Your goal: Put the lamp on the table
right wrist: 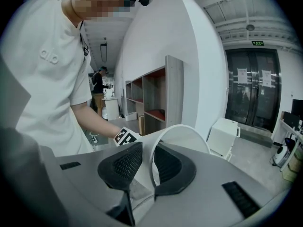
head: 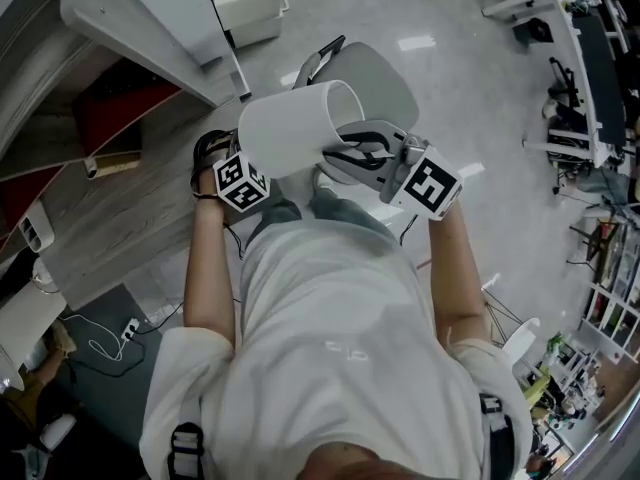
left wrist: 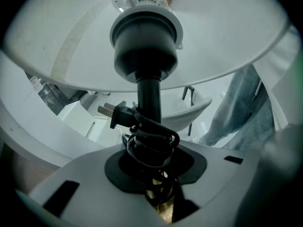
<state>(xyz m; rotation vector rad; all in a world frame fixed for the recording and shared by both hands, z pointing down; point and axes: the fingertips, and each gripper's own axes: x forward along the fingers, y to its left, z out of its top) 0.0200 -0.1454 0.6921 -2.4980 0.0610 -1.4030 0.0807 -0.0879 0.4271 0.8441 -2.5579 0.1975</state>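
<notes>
Looking down in the head view, the lamp hangs in the air before the person's chest, its white shade lying nearly on its side. The left gripper is under it and the right gripper is at its open end. The wood-grain tabletop lies to the left, well apart from the lamp. A chair stands beyond.

In the left gripper view, the fingers clamp the lamp's black stem, just below the cord wound round it. The plug sticks out loose.

In the right gripper view, the 2 fingers pinch the shade's thin wall, 1 inside and 1 outside.

To carry well, I judge the stem grip should bear the weight while the shade pinch only steadies. Swing left, bring the lamp upright, and lower its base flat onto bare tabletop, minding the plug.
</notes>
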